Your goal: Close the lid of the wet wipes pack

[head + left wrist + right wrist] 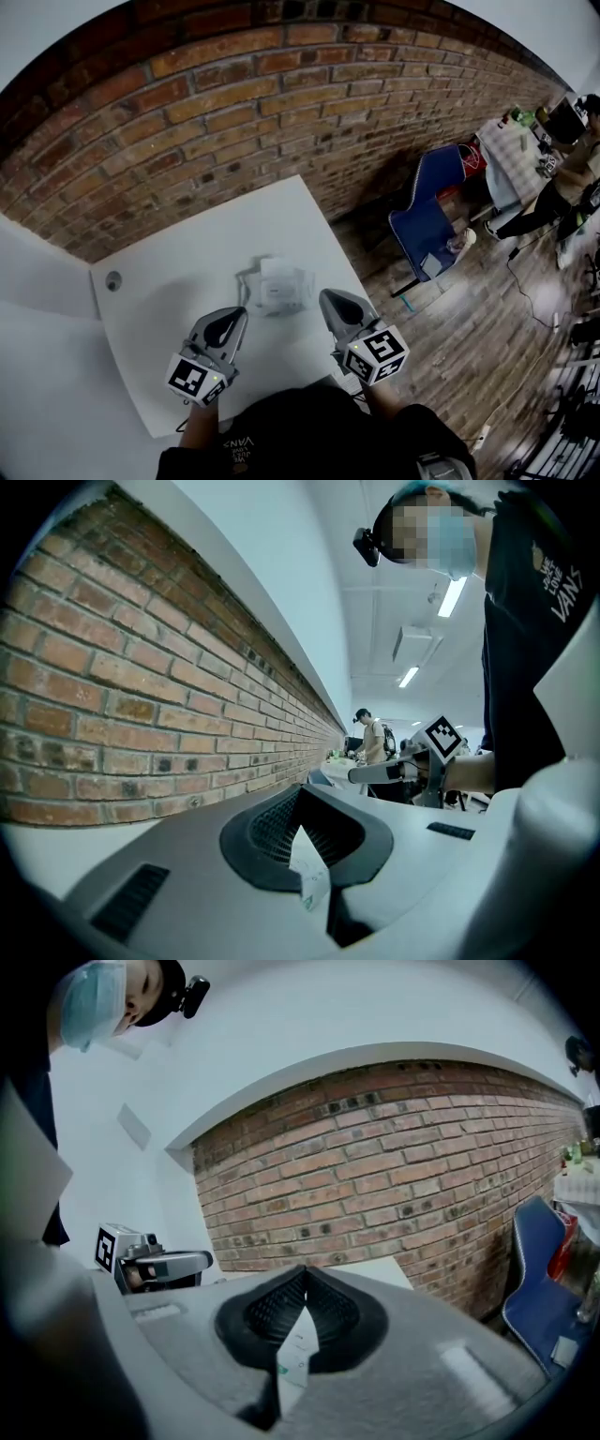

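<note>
Both grippers hang low in the frame over the white table. The left gripper has its jaws pressed together on nothing, and the right gripper matches it, pinched tight and empty. The wet wipes pack lies just above them, between the two tips and touching neither. Bare tabletop spreads left, the table's right edge runs near, and the brick wall sits beyond.

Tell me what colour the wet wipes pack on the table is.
The wet wipes pack is white, nearly matching the white table. The head view shows it best.
</note>
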`<action>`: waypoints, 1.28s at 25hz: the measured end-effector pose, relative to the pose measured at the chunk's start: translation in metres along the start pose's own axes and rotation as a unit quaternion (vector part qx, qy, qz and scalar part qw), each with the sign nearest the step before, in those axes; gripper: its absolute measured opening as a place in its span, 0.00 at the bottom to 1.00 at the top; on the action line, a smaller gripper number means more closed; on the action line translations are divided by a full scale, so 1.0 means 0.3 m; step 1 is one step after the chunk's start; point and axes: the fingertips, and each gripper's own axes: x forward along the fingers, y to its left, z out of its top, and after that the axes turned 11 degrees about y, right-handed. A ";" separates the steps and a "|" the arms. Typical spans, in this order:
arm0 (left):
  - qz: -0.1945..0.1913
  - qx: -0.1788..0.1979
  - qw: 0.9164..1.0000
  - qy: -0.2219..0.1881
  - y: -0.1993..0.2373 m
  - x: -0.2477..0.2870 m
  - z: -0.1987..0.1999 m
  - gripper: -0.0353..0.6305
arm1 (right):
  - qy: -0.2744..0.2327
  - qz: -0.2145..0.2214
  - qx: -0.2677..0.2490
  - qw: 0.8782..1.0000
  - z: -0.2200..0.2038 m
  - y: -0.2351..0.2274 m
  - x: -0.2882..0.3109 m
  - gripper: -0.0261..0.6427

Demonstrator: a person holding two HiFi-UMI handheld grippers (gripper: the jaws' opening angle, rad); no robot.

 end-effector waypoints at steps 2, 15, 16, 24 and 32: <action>0.003 -0.004 1.000 -0.001 0.003 0.022 -0.001 0.05 | 0.003 0.007 -0.003 1.000 0.004 -0.016 0.020 0.04; 0.025 -0.040 0.999 0.026 0.072 0.155 -0.114 0.05 | 0.030 0.016 -0.014 0.999 -0.021 -0.130 0.129 0.04; 0.026 -0.049 0.998 0.027 0.078 0.161 -0.120 0.05 | 0.032 0.017 -0.013 0.999 -0.023 -0.136 0.135 0.04; 0.024 -0.076 0.996 0.051 0.105 0.216 -0.211 0.05 | 0.062 0.029 -0.001 0.998 -0.101 -0.165 0.205 0.04; 0.025 -0.084 0.993 0.082 0.126 0.257 -0.277 0.05 | 0.095 0.040 -0.004 0.995 -0.165 -0.186 0.288 0.04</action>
